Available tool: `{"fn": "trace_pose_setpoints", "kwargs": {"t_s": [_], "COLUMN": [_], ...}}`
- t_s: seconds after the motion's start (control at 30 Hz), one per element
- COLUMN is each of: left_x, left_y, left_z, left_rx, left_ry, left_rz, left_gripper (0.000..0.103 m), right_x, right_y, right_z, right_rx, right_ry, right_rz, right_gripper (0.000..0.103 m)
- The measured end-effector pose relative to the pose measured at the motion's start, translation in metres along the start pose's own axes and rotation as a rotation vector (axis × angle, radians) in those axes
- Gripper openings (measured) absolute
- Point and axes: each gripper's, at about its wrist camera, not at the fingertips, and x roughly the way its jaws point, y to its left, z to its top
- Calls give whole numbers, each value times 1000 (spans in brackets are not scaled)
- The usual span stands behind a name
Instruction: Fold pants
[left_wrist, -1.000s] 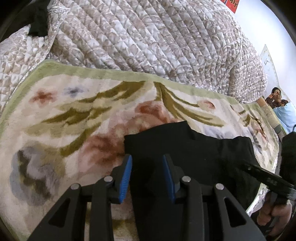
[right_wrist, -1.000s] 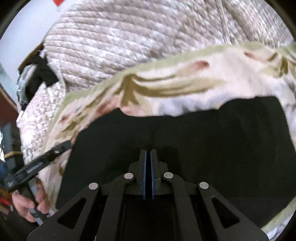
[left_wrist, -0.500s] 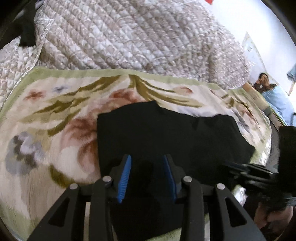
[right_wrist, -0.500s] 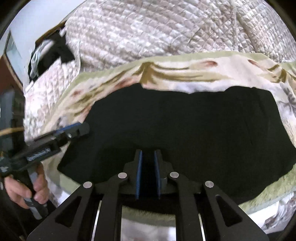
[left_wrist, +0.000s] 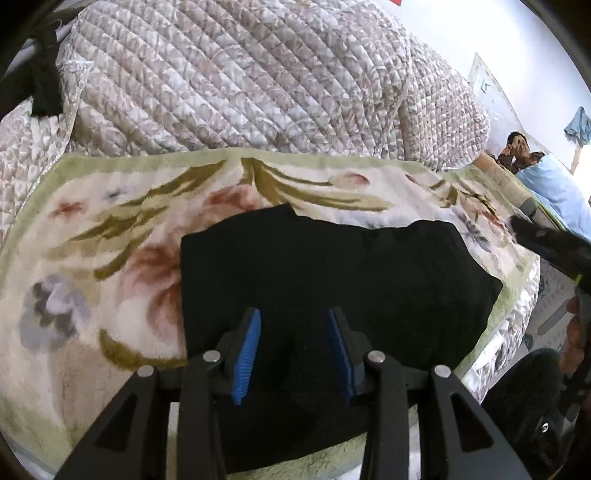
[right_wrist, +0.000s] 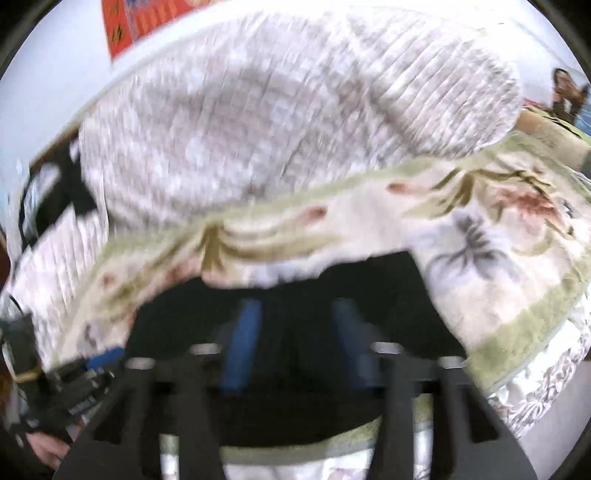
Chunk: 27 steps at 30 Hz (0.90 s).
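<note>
Both grippers' fingers grip nothing: right gripper (right_wrist: 295, 343) opening, left gripper (left_wrist: 293, 350) half-parted, pants (left_wrist: 332, 280) folded flat below, apparently released to settle.

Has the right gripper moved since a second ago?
Yes. The right gripper has pulled back from the black pants, toward the floral blanket's near edge, its jaws opening with nothing between them.
</note>
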Motion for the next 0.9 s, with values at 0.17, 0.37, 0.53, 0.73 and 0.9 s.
{"fn": "trace_pose_setpoints", "kwargs": {"t_s": [0.17, 0.37, 0.53, 0.73, 0.9], "left_x": [8, 20, 21, 21, 21], "left_y": [-14, -28, -30, -23, -22], "left_z": [-4, -13, -13, -10, -9], "left_rx": [32, 57, 71, 41, 42], "left_ry": [28, 77, 74, 73, 75], "left_rz": [-28, -60, -55, -51, -58], "left_gripper": [41, 41, 41, 41, 41], "right_x": [18, 38, 53, 61, 54], "right_y": [-39, -78, -92, -105, -102], "right_z": [-40, -73, -71, -71, -62], "right_rx": [130, 296, 370, 429, 417], "right_ry": [138, 214, 201, 182, 124], "right_rz": [-44, -59, -24, -36, -106], "right_gripper": [71, 71, 71, 71, 71]}}
